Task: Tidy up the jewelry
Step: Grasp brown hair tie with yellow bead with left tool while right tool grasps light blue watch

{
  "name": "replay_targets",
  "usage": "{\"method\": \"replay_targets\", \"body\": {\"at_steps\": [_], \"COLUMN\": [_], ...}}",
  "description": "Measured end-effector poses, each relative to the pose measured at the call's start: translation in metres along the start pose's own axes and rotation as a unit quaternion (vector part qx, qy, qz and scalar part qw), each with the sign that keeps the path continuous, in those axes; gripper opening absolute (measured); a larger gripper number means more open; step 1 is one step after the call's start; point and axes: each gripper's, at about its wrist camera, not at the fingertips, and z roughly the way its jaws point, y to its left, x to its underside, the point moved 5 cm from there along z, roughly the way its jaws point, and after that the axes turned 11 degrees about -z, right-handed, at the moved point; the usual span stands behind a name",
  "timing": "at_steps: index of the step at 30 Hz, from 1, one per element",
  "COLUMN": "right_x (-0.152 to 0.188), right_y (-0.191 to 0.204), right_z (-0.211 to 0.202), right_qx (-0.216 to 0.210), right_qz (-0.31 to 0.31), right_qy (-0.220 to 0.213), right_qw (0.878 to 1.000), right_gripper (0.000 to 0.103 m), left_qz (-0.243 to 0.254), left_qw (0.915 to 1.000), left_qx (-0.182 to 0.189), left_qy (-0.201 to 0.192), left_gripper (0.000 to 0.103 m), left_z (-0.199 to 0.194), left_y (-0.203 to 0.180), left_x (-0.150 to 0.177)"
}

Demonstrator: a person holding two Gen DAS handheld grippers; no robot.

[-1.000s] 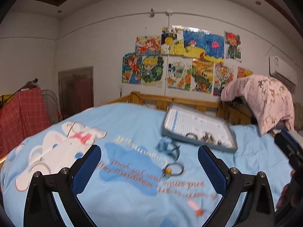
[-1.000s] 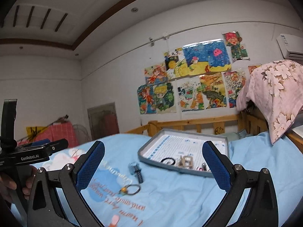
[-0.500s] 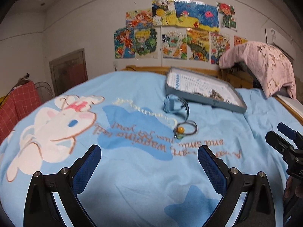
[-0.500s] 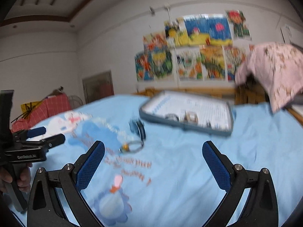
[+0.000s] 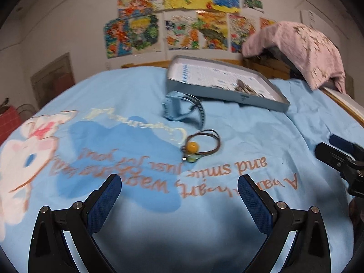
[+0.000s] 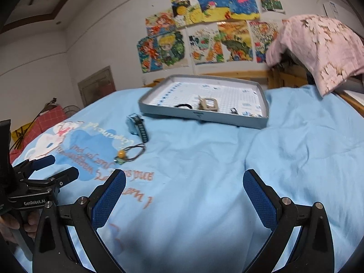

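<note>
A cord bracelet with an orange bead point(image 5: 201, 146) point(image 6: 129, 152) lies on the light blue bedspread point(image 5: 250, 136). Just beyond it sits a blue watch point(image 5: 182, 111) point(image 6: 137, 128). Further back a shallow grey box lid point(image 5: 264, 102) point(image 6: 204, 116) holds a black ring, a beige buckle-like piece and other small items. My left gripper point(image 5: 179, 190) is open, low over the bedspread, short of the bracelet. My right gripper point(image 6: 184, 185) is open and empty over plain bedspread, to the right of the bracelet. In each wrist view the other gripper shows at the frame's edge.
A pink floral cloth point(image 5: 302, 50) point(image 6: 318, 45) hangs over furniture at the back right. A wooden bed rail point(image 6: 238, 75) runs behind the box lid, under a wall of colourful pictures. A red checked cloth point(image 6: 43, 122) is off the bed's left side.
Both grippers have tilted down and come closer to the bedspread. The bracelet, watch and box lid look larger and nearer now. Both sets of fingers stayed apart.
</note>
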Motion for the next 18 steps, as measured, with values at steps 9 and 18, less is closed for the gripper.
{"method": "replay_targets", "body": {"at_steps": [9, 18], "right_x": [0.005, -0.001], "right_y": [0.000, -0.018], "right_z": [0.061, 0.092], "right_qx": [0.008, -0.029], "right_qz": [-0.034, 0.005], "right_qy": [0.066, 0.065], "right_qw": [0.997, 0.997], "right_gripper": [0.101, 0.094], "left_qz": [0.055, 0.044], "left_qw": [0.9980, 0.9971], "left_qx": [0.014, 0.038], "left_qy": [0.028, 0.049], "left_gripper": [0.093, 0.075], "left_z": [0.050, 0.082], "left_y": [-0.021, -0.015], "left_x": [-0.008, -0.017]}}
